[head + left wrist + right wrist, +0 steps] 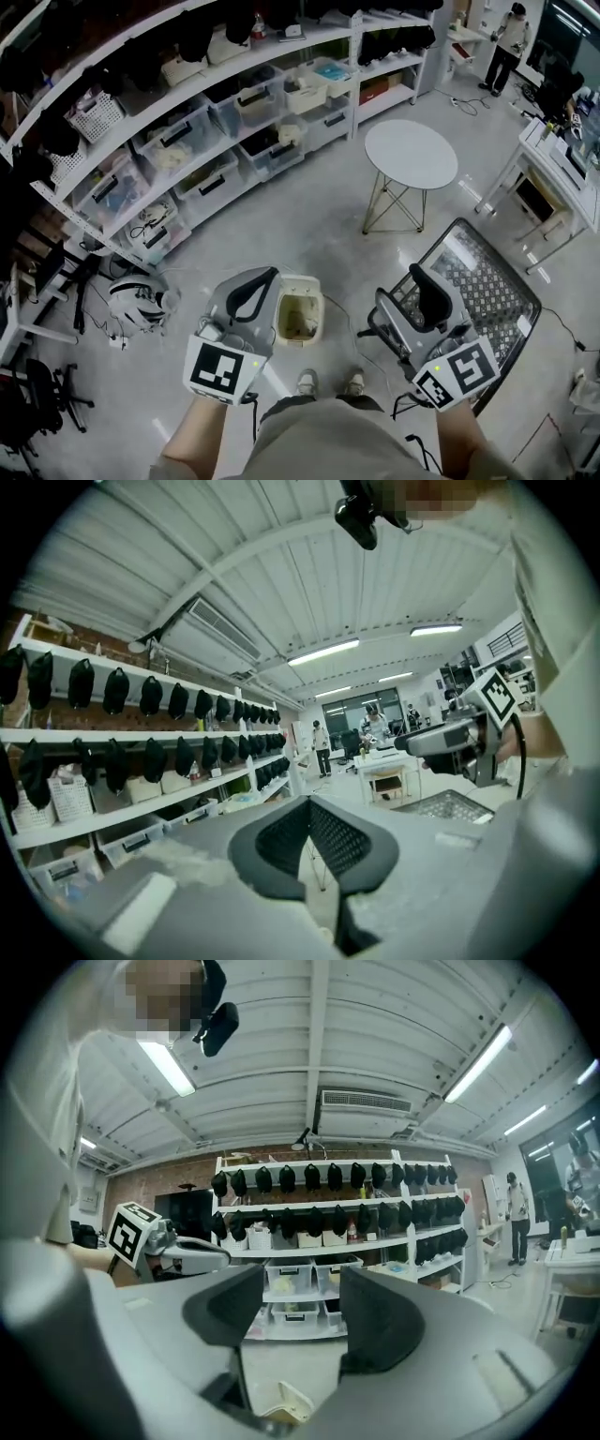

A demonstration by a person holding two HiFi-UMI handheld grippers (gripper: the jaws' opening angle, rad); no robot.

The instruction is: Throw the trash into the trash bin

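**A:** Tools first. What are they doing?

**B:** The left gripper (309,803) is sitting clenched, pad tips meeting, nothing pinched between them. The right gripper (302,1288) is standing released, jaws apart, only shelving showing through the gap. Both are pointing out level across the room, not down

**A:** And the trash?

**B:** Neither tool is carrying any. The trash bin (302,281) is standing open on the floor just ahead of the person's shoes (307,382), between the two grippers in the head view. Something brownish is lying in its bottom, and I'm not making out what

**A:** How far along are you judging it?

**B:** Either dropped already or nothing picked up. I'm not settling that from here

**A:** What's worrying you?

**B:** The bin is looking small and light and sitting near the toes, so a step forward could be tipping it and spilling the contents. The metal mesh rack (492,281) is standing near the right gripper, beside or below, I can't tell which, so a blind swing down risks clipping it. The gripper views are barely catching the bin, so any reach would be leaning on the head view alone
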